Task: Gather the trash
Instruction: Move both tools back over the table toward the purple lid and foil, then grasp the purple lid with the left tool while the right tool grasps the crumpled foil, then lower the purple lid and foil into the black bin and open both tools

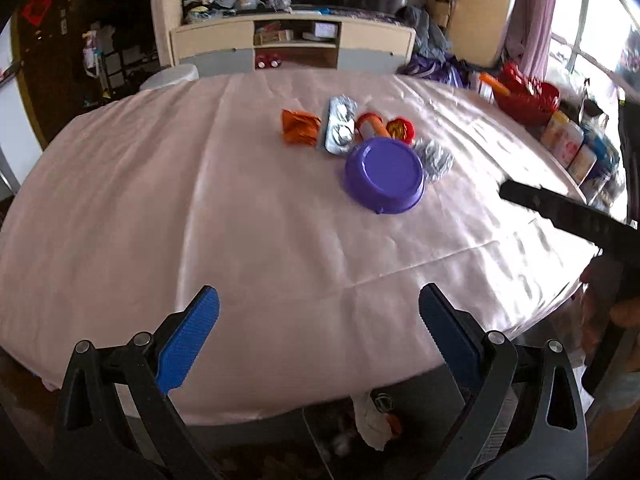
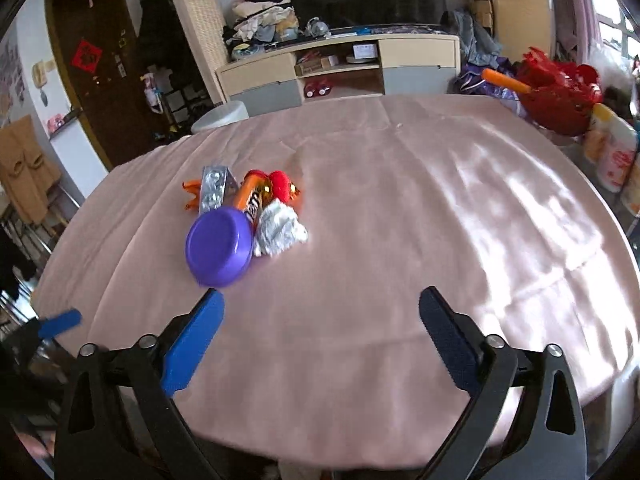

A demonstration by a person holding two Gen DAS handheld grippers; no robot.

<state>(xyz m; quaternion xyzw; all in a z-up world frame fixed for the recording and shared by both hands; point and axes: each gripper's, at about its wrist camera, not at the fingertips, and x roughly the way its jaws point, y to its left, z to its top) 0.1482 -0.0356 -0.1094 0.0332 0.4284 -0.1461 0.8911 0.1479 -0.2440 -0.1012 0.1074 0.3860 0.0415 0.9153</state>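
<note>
The left gripper (image 1: pixel 318 316) has its blue fingers (image 1: pixel 188 336) spread wide apart with nothing between them, hanging over the near edge of the counter (image 1: pixel 160 208), which is covered by a pale pink cloth. The right gripper (image 2: pixel 320 316) is likewise released, its fingers (image 2: pixel 194 344) parted and empty above the near part of the cloth. In the left wrist view the right gripper shows as a dark bar (image 1: pixel 560 208) at the right edge, with part of a hand (image 1: pixel 604 304) below it; in the right wrist view one blue finger of the left gripper pokes in at the far left.

Farther out, well apart from both grippers, the trash lies in one cluster near the middle of the counter. Nearest is an upside-down purple bowl (image 1: pixel 384 176). Just to its right, touching it, is a crumpled ball of foil (image 1: pixel 434 158). Behind the bowl lie a silver blister pack (image 1: pixel 340 128), an orange wrapper (image 1: pixel 300 126) to its left, an orange candy packet (image 1: pixel 370 124) and a red and gold wrapper (image 1: pixel 402 130) to the right.

At the far right edge of the counter stand a red basket (image 2: pixel 560 104) and some cartons and bottles. Beyond the counter are a low cream cabinet (image 2: pixel 340 66), a dark screen above it, and a brown door (image 2: pixel 100 80) on the left.
</note>
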